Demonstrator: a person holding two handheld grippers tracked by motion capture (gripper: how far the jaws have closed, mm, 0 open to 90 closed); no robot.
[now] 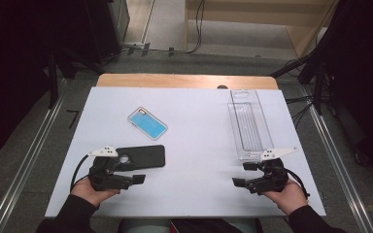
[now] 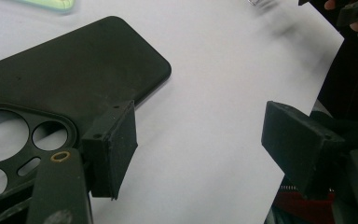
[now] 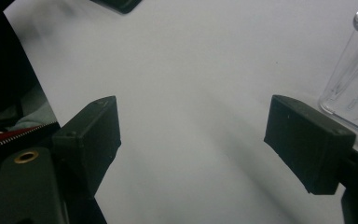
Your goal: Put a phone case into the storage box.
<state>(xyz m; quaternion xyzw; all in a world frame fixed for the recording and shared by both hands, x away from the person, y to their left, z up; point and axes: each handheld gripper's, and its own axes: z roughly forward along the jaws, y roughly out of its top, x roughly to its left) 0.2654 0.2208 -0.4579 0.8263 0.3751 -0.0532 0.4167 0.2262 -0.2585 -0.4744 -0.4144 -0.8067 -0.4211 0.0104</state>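
Looks like lab or recording studio. White work board point(image 1: 194, 145) on wooden table point(image 1: 187, 80), centre of bare grey floor. Metal rails point(image 1: 22, 167) flank table both sides. Black drapes left and right of it. Cables point(image 1: 194, 29) trail across floor beyond table's far edge.

A white board point(image 1: 199, 141) is laid over a wooden table point(image 1: 187, 80), whose far edge is left uncovered. On the board, a black phone case point(image 1: 143, 156) is seen at the near left, a blue phone case point(image 1: 147, 123) farther back, and a clear plastic tray point(image 1: 248, 124) along the right side, all well apart.
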